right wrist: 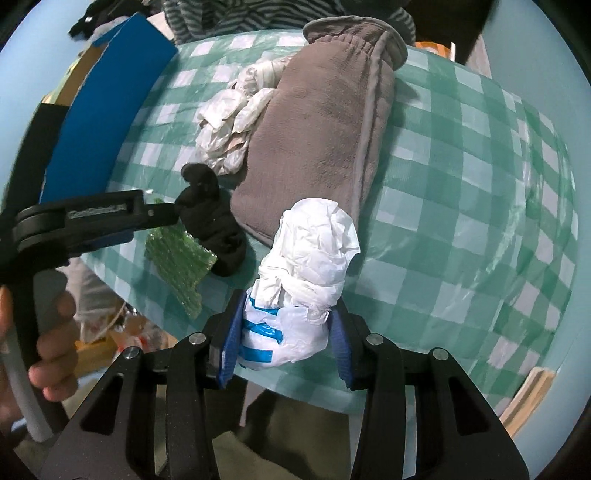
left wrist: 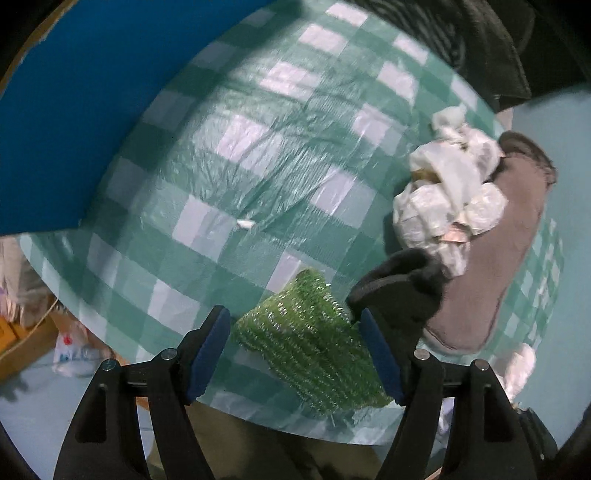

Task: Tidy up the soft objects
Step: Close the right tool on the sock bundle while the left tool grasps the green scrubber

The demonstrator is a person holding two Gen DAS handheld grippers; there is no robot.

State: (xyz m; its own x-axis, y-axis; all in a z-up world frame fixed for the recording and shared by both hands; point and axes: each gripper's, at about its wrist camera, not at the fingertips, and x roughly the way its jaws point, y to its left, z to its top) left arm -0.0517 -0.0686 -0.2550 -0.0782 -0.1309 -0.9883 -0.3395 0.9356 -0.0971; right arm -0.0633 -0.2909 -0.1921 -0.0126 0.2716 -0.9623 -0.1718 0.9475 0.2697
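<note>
A glittery green knitted cloth (left wrist: 310,343) lies at the near edge of the round checked table (left wrist: 229,162). My left gripper (left wrist: 295,354) is open, its blue pads either side of the cloth. A black sock (left wrist: 402,284) lies against the right pad. Beyond are crumpled white plastic bags (left wrist: 447,192) and a folded brown fleece (left wrist: 498,266). My right gripper (right wrist: 284,339) is shut on a white bag with blue print (right wrist: 303,280), held over the table's near edge. The right wrist view also shows the left gripper (right wrist: 122,221), the cloth (right wrist: 177,262), the sock (right wrist: 210,225), the fleece (right wrist: 325,125).
A blue board (left wrist: 62,122) stands along the table's far left side. Dark and striped clothing (right wrist: 236,14) lies behind the table. Bags and a cardboard box (left wrist: 22,339) sit on the floor to the left. A wooden piece (right wrist: 528,398) sits at the lower right.
</note>
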